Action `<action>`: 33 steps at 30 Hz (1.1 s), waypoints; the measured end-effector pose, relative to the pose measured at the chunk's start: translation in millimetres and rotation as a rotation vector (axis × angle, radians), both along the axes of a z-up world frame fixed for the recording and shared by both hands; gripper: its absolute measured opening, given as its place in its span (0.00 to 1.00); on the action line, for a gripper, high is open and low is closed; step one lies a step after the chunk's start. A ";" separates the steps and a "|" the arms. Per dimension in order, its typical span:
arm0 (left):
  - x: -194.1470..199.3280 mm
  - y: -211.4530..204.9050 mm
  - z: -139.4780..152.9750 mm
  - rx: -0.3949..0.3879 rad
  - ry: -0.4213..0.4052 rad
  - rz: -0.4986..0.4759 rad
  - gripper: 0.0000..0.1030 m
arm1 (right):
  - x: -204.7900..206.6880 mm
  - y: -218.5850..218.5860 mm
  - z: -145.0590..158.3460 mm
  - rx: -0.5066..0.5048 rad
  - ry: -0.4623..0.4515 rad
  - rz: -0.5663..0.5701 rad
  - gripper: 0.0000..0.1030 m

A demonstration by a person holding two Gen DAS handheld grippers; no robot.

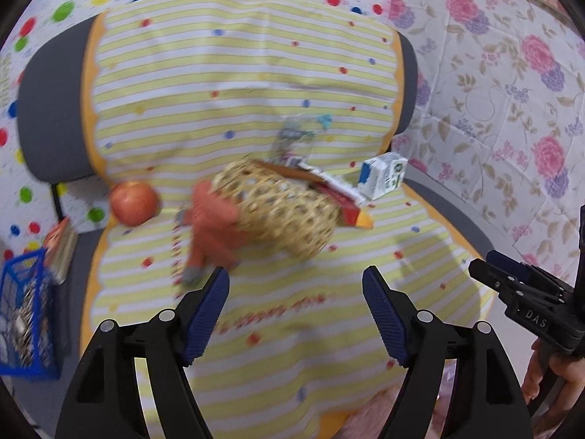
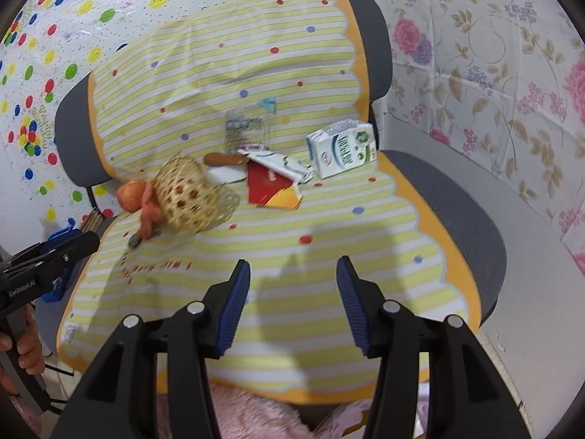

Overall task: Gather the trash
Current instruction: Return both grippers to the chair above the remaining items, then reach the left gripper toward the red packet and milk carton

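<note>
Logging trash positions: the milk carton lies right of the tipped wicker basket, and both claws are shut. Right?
Not quite. The carton is right of the basket, but both claws, left and right, are open and empty, as each wrist view shows.

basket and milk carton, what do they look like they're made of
Basket: looks like woven bamboo or rattan, pale tan and matte; open holes show through the weave. Milk carton: seems to be coated paperboard, white with a slight sheen; printed sides and folded edges suggest it, though blur leaves this uncertain.
</note>
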State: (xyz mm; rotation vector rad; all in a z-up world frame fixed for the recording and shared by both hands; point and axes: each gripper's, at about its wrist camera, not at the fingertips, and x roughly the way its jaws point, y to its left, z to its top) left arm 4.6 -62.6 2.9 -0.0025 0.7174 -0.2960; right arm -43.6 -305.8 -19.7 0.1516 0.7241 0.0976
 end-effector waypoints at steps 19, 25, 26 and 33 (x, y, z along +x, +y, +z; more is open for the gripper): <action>90.9 -122.1 -68.2 0.001 0.190 -0.101 0.53 | 36.1 -69.5 -4.2 0.011 -0.013 -0.097 0.47; 122.3 -127.7 -78.7 -0.015 0.217 -0.038 0.55 | 42.0 -75.7 -13.5 0.015 0.005 -0.100 0.47; 128.4 -128.5 -79.4 -0.026 0.221 -0.025 0.55 | 43.2 -76.0 -14.3 0.015 0.007 -0.101 0.47; 157.2 -128.4 -80.4 -0.148 0.254 0.016 0.54 | 51.7 -77.1 -20.7 0.021 0.020 -0.100 0.47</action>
